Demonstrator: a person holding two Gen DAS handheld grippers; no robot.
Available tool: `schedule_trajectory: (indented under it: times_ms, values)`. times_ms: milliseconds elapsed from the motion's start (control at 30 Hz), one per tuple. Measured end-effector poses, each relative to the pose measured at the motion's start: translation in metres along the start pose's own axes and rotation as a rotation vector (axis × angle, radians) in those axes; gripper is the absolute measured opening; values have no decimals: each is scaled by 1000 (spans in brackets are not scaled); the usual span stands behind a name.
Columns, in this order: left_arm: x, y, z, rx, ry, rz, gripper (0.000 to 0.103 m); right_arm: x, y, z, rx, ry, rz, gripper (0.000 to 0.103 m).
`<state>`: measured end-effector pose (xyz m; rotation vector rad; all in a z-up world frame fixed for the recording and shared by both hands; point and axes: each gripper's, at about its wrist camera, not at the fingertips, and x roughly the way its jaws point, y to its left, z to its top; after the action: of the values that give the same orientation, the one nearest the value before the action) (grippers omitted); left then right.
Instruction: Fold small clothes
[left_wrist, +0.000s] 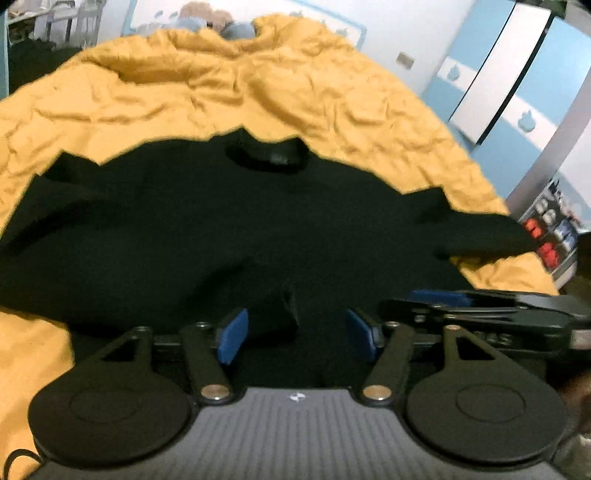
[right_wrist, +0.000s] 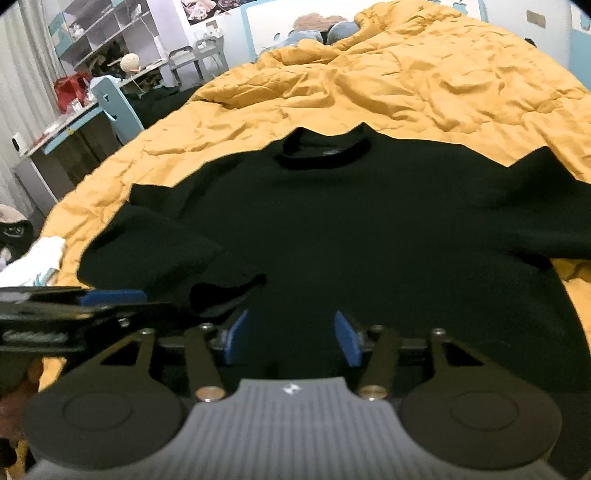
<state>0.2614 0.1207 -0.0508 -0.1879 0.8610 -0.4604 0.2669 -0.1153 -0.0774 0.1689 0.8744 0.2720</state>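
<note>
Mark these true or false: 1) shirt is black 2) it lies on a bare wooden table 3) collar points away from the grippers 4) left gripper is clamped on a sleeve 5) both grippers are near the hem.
1) True. The shirt is black.
2) False. It lies on a wrinkled yellow bedcover.
3) True. The collar is on the far side of the shirt.
4) False. The left gripper is open, blue pads apart, no cloth pinched.
5) True. The right gripper is also open over the near hem, with the left gripper beside it.
</note>
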Motion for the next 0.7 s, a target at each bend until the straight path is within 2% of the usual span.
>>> schedule_trajectory:
  times_ms: [100, 200, 300, 367, 467, 567, 700]
  values:
    - [-23, 10, 11, -2, -41, 69, 72, 4, 8, 9, 14, 14, 46, 59]
    - [-51, 29, 23, -12, -82, 207, 72, 13, 16, 17, 57, 41, 94, 60]
    - [-75, 53, 33, -72, -103, 337, 72, 26, 23, 22, 131, 76, 136, 64]
    - [-87, 71, 36, -116, -111, 386, 71, 37, 25, 24, 179, 103, 156, 64]
    - [-94, 88, 33, -161, -114, 414, 71, 56, 27, 24, 239, 152, 169, 64]
    - [-86, 96, 23, -188, -91, 395, 71, 78, 25, 21, 294, 198, 122, 62]
    - [-65, 105, 13, -218, -56, 395, 71, 98, 27, 16, 336, 239, 126, 51]
